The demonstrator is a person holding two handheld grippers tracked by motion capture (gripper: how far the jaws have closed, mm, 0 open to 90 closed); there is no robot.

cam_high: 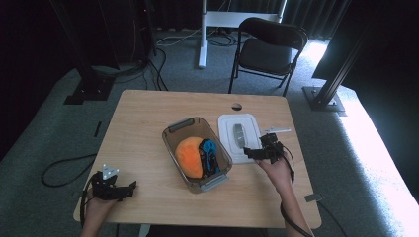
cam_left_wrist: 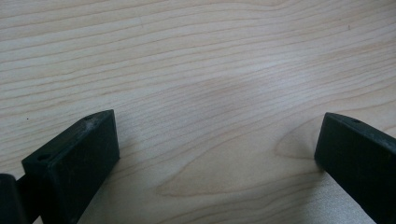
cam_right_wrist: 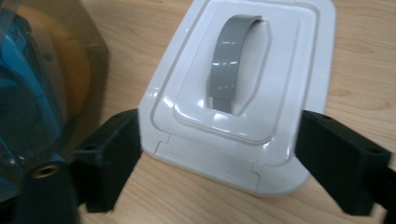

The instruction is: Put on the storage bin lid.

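A white lid (cam_right_wrist: 243,100) with a grey handle (cam_right_wrist: 231,60) lies flat on the counter (cam_high: 143,123), just right of the clear bin (cam_high: 196,153). The right hand-held gripper (cam_high: 261,150) stands at the lid's near edge, jaws released and spread wide; the right gripper view shows that edge lying between the two black jaws, though whether the pads touch it is hard to make out. In that view the bin is cut off at the left, its tinted wall blurring the orange ball (cam_high: 190,157) and the blue and black object (cam_high: 209,155) inside, whose form cannot be told even from the high view. Well left of the bin, near the counter's front edge, the left hand-held gripper (cam_high: 114,186) rests with jaws apart on nothing, bare wood grain between them in its own view. Open counter surrounds the bin on the left and far sides; a folding chair (cam_high: 269,49) stands beyond.
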